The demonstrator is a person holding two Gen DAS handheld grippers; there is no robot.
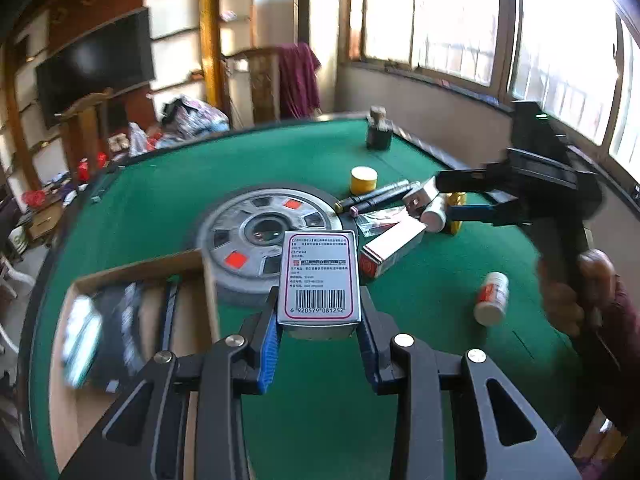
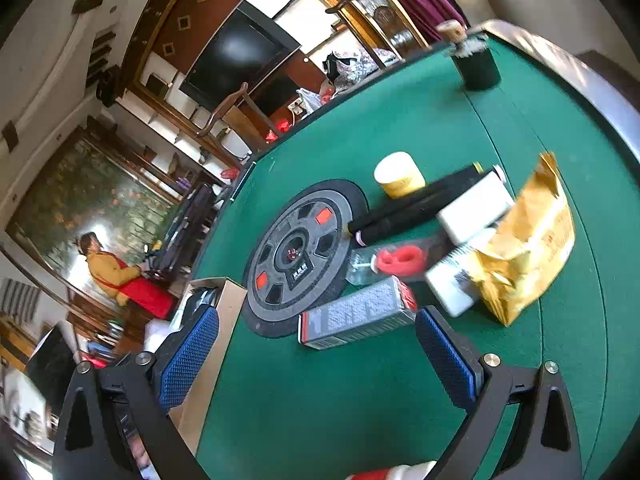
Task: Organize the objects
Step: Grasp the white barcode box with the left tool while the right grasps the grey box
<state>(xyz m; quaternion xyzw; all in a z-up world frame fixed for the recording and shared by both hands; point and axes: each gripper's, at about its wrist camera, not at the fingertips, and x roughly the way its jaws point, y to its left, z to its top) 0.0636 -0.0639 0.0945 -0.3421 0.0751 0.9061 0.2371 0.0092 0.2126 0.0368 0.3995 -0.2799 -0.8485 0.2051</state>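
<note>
One silver box with a barcode (image 1: pixel 319 280) sits at the bottom middle of the left wrist view. It is flat, with a pink line around its white label and small black print. The left gripper (image 1: pixel 319 334) has its two blue pads squeezed tight on the box's sides and holds it up above the green table (image 1: pixel 140 208).

At the lower left of that view is one open cardboard box (image 1: pixel 132 268) with dark, blurry things inside. One round grey hub (image 1: pixel 264 236) sits in the middle of the table, just behind the held box.

To the right, low down, one small white bottle (image 1: pixel 491 298) lies on its side. Above it, one long carton with a red end (image 1: pixel 390 249) lies next to a little heap of things. In the heap I count two black markers (image 1: pixel 376 196) and one yellow jar with a white lid (image 1: pixel 363 180).

In the right wrist view, the right gripper (image 2: pixel 318 354) has its fingers wide apart, with nothing between them. It hangs over the long carton. One crinkly yellow bag (image 2: pixel 532 240) lies at the right.

One dark jar (image 1: pixel 379 130) stands far back near the table's edge.
</note>
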